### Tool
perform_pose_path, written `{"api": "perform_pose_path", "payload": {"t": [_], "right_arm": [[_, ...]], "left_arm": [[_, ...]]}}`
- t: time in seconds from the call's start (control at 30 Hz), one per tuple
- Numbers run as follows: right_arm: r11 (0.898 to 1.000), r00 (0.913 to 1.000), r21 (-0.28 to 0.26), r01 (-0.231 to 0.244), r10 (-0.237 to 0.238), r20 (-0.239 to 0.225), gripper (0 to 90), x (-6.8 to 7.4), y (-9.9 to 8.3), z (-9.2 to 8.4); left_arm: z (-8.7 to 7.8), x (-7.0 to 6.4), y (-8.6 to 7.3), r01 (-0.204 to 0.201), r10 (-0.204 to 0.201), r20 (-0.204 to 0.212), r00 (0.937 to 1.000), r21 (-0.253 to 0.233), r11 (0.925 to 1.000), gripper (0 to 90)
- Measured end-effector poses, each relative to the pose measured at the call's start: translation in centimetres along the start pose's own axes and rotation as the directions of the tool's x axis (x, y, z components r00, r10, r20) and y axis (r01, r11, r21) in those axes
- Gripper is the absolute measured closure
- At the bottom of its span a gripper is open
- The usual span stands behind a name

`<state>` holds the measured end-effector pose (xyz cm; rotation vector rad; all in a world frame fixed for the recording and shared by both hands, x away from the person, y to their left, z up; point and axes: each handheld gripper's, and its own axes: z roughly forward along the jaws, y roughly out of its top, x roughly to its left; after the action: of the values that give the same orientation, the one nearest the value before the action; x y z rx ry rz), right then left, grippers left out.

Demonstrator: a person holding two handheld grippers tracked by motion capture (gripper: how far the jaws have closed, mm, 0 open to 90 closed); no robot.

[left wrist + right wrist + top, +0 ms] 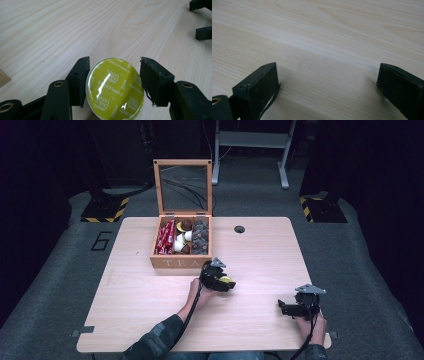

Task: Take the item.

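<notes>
The table point(150, 310) is smooth pale wood with wavy grain. Near the middle of the high view, the left hand-held gripper point(114, 75) pinches a round yellow-green coffee pod point(115, 87) with a shiny foil top, one black jaw on each side. At the lower right, the right hand-held gripper point(327, 82) has its jaws spread wide with only table between them. Up the middle sits a square wooden tea box point(181, 262), lid up, full of small pods and red packets.

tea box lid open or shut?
Open: the tea box lid stands upright behind it, capsules visible inside.
</notes>
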<state>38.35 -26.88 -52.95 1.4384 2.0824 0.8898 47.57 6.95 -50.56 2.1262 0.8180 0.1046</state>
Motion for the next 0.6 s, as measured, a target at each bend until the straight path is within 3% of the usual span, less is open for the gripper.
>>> {"api": "perform_pose_path", "payload": {"t": [0.3,0.4,0.6], "right_arm": [[1.0,1.0,0.0,-0.001,0.001,0.0,3.1,0.0,0.0,0.0],[1.0,1.0,0.0,-0.001,0.001,0.0,3.1,0.0,0.0,0.0],[1.0,1.0,0.001,-0.002,0.002,0.0,3.1,0.0,0.0,0.0]], "left_arm": [[0.0,-0.1,0.0,0.0,0.0,0.001,1.0,0.015,0.9999,38.5],[-0.5,-0.5,0.1,0.0,0.0,-0.003,1.0,0.004,1.0,29.3],[-1.3,-0.7,0.3,-0.023,0.023,-0.019,0.9996,0.005,0.9997,21.0]]}}
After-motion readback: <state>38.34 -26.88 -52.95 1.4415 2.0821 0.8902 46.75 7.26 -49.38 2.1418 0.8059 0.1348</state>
